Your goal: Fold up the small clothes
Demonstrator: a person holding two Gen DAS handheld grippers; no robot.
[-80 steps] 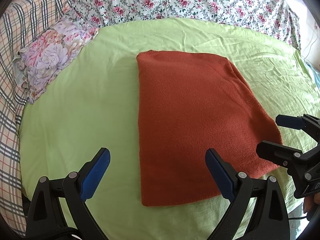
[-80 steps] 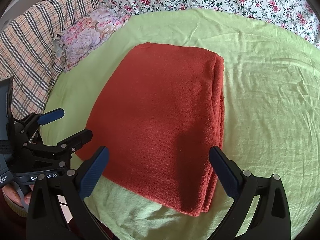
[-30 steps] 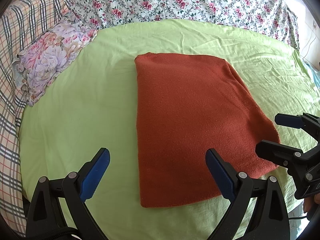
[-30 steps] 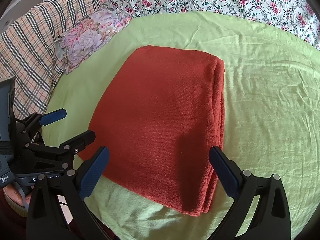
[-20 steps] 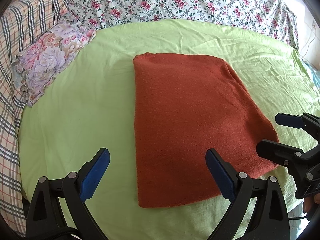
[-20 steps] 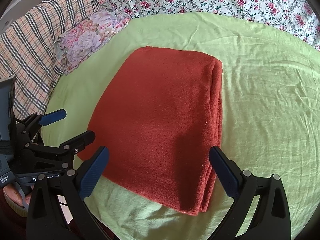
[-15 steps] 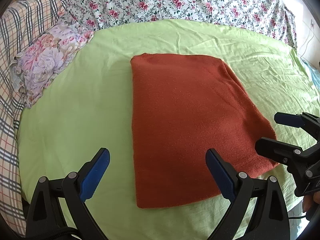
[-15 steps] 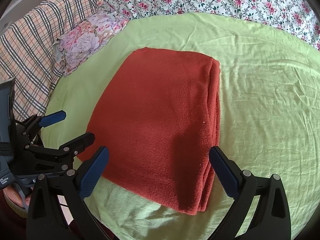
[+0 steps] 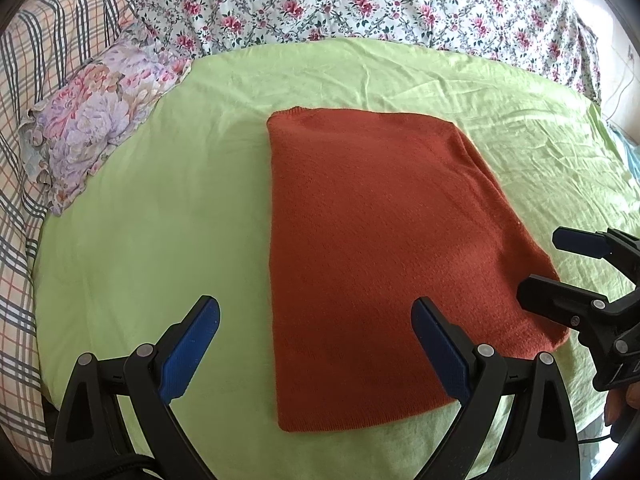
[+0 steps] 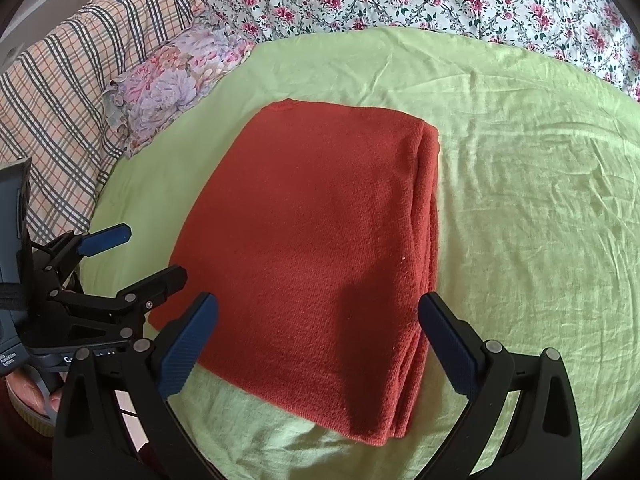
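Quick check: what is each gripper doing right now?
Left gripper: jaws open, holding nothing, above the folded red garment.
Right gripper: jaws open, holding nothing.

Setting: home bedroom. Evidence: bed with wrinkled green sheet (image 9: 180, 208) across mid-frame, rose-print quilt (image 9: 360, 4) along top, plaid bedding (image 10: 60, 92) and floral pillow (image 9: 92, 120) at upper left.

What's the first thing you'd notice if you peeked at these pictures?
The big rust-red folded sweater jumps out first, lying flat in the middle of the bright green sheet. Next come the two open grippers with blue pads, the left gripper and the right gripper, hovering at its near edge. Behind it sits a flowery pillow at the left.
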